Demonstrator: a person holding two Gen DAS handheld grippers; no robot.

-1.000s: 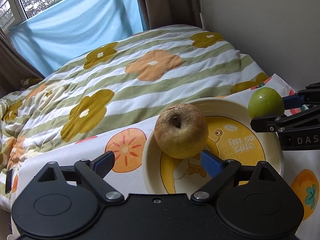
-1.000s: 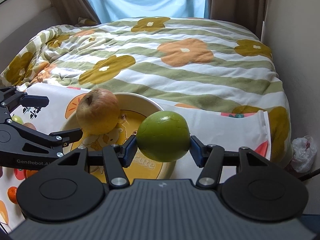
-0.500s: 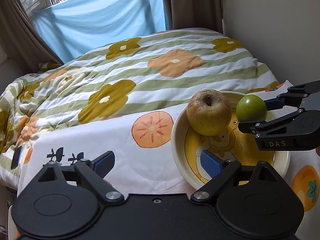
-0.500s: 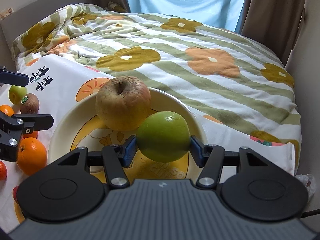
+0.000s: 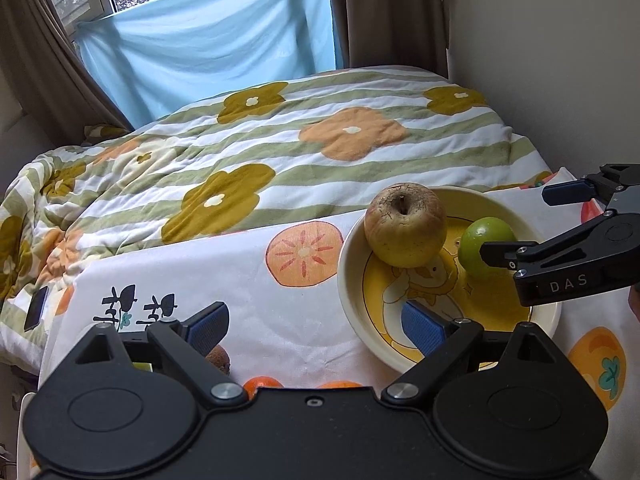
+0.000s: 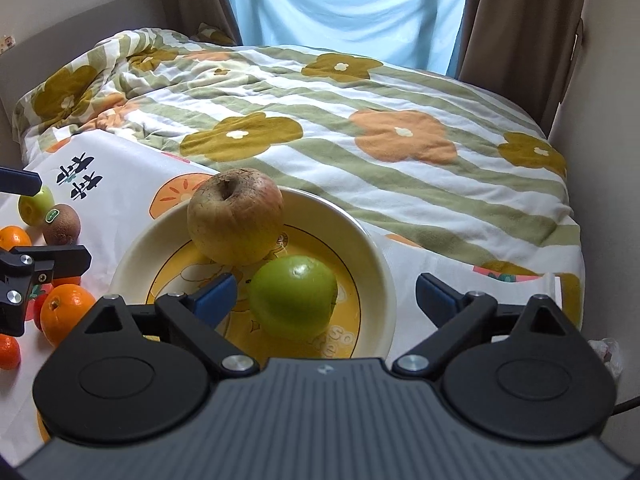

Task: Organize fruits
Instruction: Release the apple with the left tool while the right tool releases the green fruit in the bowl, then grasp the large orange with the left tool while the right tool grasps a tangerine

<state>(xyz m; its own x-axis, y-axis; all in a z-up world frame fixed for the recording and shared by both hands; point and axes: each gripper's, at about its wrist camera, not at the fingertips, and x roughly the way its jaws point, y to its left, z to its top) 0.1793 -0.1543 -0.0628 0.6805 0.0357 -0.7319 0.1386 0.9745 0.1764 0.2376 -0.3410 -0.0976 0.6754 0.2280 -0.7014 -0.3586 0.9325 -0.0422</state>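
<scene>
Behind everything, a striped flowered quilt [image 6: 360,128] is being lit from a curtained window, and the printed cloth [image 6: 120,184] in front of it is serving as the work surface. On that cloth, inside the plate [image 6: 372,252], the green fruit [image 6: 294,297] is now being left to rest beside the apple [image 6: 236,216], close enough that touching cannot be ruled out. A second ago it was being clamped; now the right gripper [image 6: 325,294] is being opened, its pads standing clear of the fruit on both sides. One more fruit is thus being counted as placed. The left gripper [image 5: 314,322] is being held wide and empty above the cloth, while oranges [image 6: 66,308], a kiwi [image 6: 62,224] and a small green fruit [image 6: 36,208] are being left outside the plate, likely next.
</scene>
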